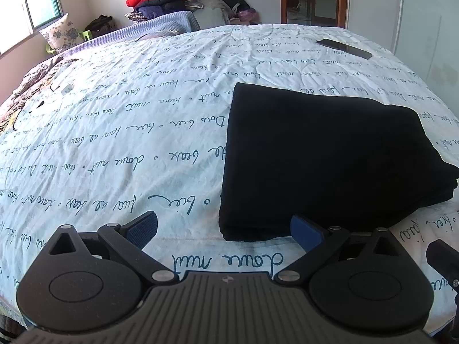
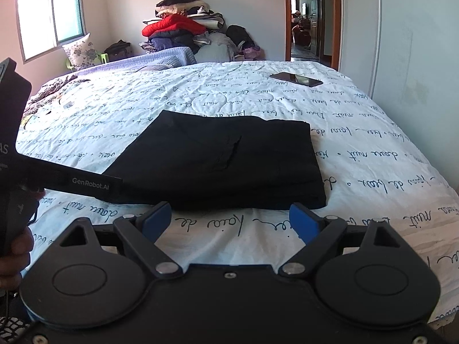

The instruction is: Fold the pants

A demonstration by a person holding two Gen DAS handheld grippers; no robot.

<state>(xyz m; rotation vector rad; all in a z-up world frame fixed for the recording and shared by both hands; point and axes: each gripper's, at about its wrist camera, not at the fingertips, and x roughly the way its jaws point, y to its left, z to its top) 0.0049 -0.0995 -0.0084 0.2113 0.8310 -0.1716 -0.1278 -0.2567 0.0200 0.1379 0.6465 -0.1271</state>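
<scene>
Already the black pants [image 2: 221, 160] are seen lying folded into a compact rectangle on the bed [image 2: 373, 149], near its front edge, and by judgement little or nothing of the fold is left to do. The left gripper [image 1: 223, 228] is held with its jaws wide apart and empty, just short of the near left corner of the bundle. The right gripper [image 2: 229, 219] is likewise spread wide with nothing between its jaws, just in front of the near edge.

Trouble could be caused mostly by needless contact. If a blue pad [image 1: 304, 230] is dragged against the stacked layers at the near corner, the top layer may be pushed back and the edges thrown out of line. If only one layer is pinched in a late correction, the bundle may be pulled open.

Only in the right wrist view are a slit-like pocket opening on the top face, the left gripper's body and part of a hand [image 2: 15, 255] holding it shown. Only in the left wrist view are the stacked layers at the right-hand edge of the bundle made out. A dark phone [image 1: 344, 48] far up the bed is shown in both.
</scene>
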